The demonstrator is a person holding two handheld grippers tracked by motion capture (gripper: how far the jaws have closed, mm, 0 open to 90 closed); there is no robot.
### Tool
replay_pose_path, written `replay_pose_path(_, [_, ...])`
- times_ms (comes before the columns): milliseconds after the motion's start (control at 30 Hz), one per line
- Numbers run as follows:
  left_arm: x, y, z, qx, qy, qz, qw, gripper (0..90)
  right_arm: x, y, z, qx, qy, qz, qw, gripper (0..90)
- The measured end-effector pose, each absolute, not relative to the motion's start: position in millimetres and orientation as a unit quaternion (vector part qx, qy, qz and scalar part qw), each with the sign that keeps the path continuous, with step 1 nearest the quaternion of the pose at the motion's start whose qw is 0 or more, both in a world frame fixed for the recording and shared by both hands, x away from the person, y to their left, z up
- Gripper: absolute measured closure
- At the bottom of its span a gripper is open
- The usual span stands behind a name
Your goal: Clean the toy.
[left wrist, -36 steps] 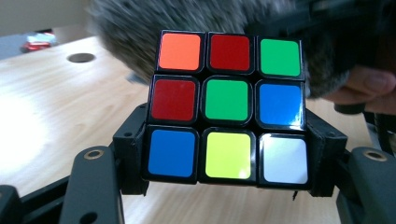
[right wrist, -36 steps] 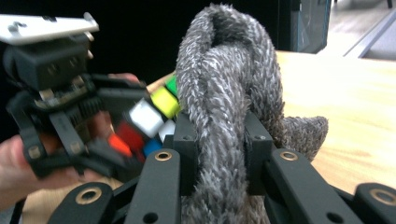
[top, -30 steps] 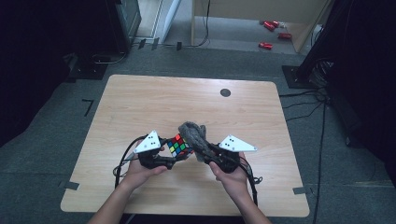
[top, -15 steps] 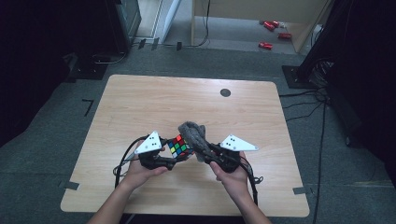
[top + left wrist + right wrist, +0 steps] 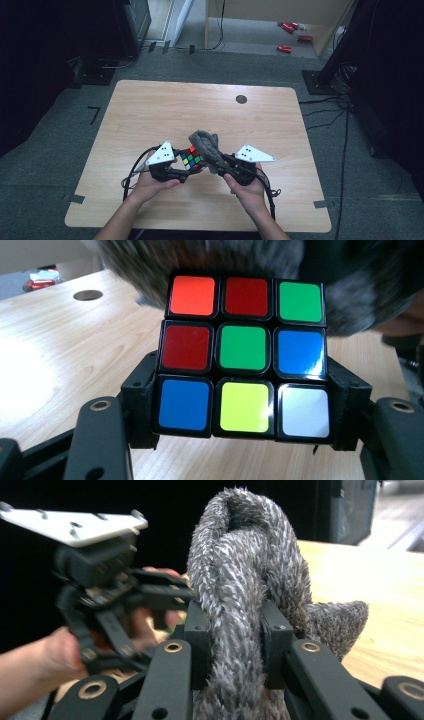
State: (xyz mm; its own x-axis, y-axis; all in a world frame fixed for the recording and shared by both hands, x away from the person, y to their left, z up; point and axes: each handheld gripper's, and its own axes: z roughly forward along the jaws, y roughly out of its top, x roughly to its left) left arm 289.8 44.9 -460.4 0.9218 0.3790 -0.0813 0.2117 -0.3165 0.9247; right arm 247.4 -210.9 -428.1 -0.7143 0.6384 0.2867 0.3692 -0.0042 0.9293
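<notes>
Both forearms are showing bare, no sleeves, at the bottom of the high view; each black gripper, left gripper (image 5: 186, 170) and right gripper (image 5: 220, 164), is carrying a pale three-cornered plate, brass-ringed screws and trailing black cable

You've got a scrambled 3x3 cube (image 5: 243, 356) held up off the table, mixed face w/ green centre toward the left gripper cam. Fuzzy grey cloth (image 5: 240, 590), bunched upright, drapes over the cube's top.
</notes>
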Motion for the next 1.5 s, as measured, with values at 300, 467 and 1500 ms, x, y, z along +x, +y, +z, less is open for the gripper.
replay_pose_path(300, [290.0,47.0,-457.2,0.8,0.188,0.077,0.564,34.2,255.5,-219.4,-436.3,0.385,0.687,0.608,0.097,72.9])
replay_pose_path(467, [296.9,62.7,-450.9,0.774,0.212,0.078,0.591,34.2,260.9,-226.7,-443.5,0.393,0.686,0.604,0.101,72.9])
replay_pose_path(1500, [303.7,75.0,-448.8,0.741,0.235,0.033,0.628,34.2,246.3,-183.2,-473.1,0.231,0.783,0.553,0.163,71.6])
